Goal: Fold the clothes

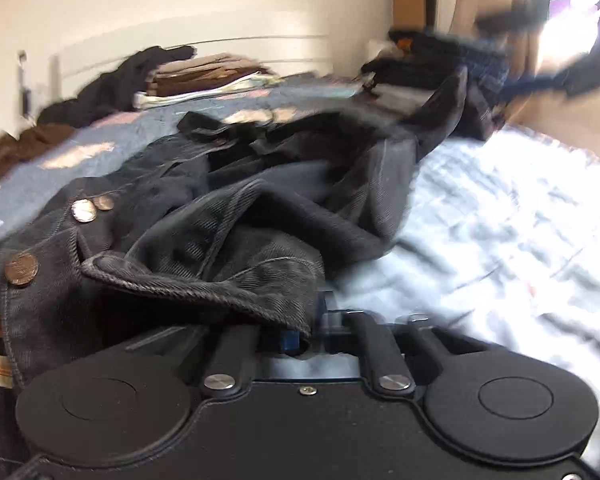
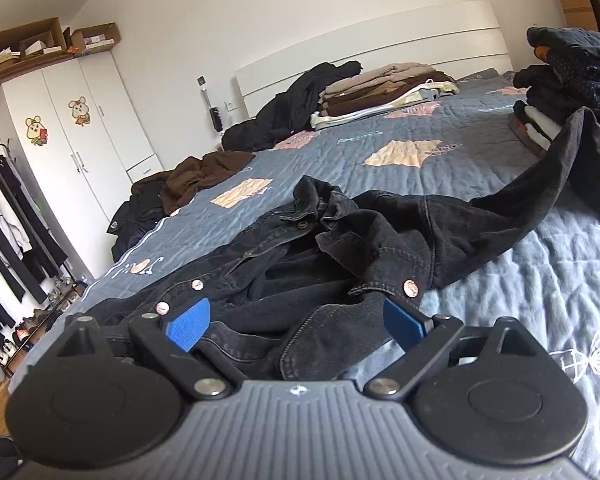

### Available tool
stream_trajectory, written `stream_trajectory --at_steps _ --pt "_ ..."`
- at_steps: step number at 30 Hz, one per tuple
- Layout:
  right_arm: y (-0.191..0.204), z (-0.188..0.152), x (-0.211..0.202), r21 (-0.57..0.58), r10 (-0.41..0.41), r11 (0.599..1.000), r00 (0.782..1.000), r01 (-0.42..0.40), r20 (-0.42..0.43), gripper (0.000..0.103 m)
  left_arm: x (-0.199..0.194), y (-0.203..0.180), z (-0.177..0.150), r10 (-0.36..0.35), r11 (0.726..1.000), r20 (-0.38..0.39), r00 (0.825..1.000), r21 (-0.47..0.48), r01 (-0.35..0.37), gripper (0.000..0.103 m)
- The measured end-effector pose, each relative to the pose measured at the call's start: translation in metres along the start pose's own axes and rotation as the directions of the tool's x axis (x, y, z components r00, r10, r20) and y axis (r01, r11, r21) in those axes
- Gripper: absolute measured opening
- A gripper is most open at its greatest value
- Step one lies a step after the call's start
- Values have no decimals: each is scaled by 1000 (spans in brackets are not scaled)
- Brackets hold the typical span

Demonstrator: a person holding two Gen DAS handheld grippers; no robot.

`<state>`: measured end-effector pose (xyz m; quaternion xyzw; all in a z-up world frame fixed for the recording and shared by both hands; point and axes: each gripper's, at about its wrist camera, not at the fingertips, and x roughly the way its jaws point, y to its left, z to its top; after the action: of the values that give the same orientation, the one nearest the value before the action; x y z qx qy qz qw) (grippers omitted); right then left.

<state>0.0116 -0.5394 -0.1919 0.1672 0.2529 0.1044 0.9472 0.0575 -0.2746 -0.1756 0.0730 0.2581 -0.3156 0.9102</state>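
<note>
No brand tag or readable lettering shows on the black denim jacket (image 2: 340,264); the embossing on its copper snap buttons (image 2: 411,288) is too small to read, and the pale script printed on the blue quilt (image 2: 440,136) is illegible too. The jacket lies crumpled across the quilt in front of me. My left gripper (image 1: 300,330) has its fingers drawn together on a thick hem fold of the jacket. My right gripper (image 2: 298,322) is spread wide, blue pads (image 2: 190,322) either side of the fabric, holding nothing. Folded clothes stacks (image 2: 384,88) sit near the headboard, with another pile (image 2: 572,80) at right and a brown garment (image 2: 204,172) at the bed's left edge.
</note>
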Motion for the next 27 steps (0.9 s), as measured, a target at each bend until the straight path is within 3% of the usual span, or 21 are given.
stream_trajectory --at_steps 2,4,6,10,15,17,20,21,23,25,27 --pt "-3 2 -2 14 -3 1000 1000 3 9 93 -12 -6 7 -96 994 24 995 -48 97 5" --pt "-5 5 -5 25 3 1000 1000 -4 21 93 -25 -15 14 -198 975 51 979 -90 202 5" --pt "-6 8 -8 35 10 999 999 -11 32 93 -37 -24 22 -296 943 84 951 -129 305 4" --pt "-13 20 -25 50 -5 999 998 1 66 93 -55 -44 34 -461 852 126 878 -214 478 4" --pt "-34 37 -62 118 -51 992 987 33 152 93 -77 -92 36 -580 759 139 802 -265 595 4" --pt "-41 42 -74 130 -70 990 983 48 170 93 -80 -108 33 -594 739 145 791 -289 609 4" --pt "-50 45 -85 138 -89 988 979 64 183 93 -70 -117 22 -587 730 122 800 -348 588 4" --pt "-52 45 -86 141 -90 988 979 65 185 93 -62 -119 14 -573 743 90 815 -363 563 4" --pt "-53 42 -84 141 -87 988 981 63 175 93 -45 -124 -6 -517 804 -21 856 -356 477 5" --pt "-53 39 -77 127 -78 990 985 59 153 93 -36 -127 -27 -435 882 -143 889 -268 388 7" --pt "-51 34 -70 108 -63 993 989 49 131 93 -48 -128 -41 -379 921 -150 913 -152 358 25"
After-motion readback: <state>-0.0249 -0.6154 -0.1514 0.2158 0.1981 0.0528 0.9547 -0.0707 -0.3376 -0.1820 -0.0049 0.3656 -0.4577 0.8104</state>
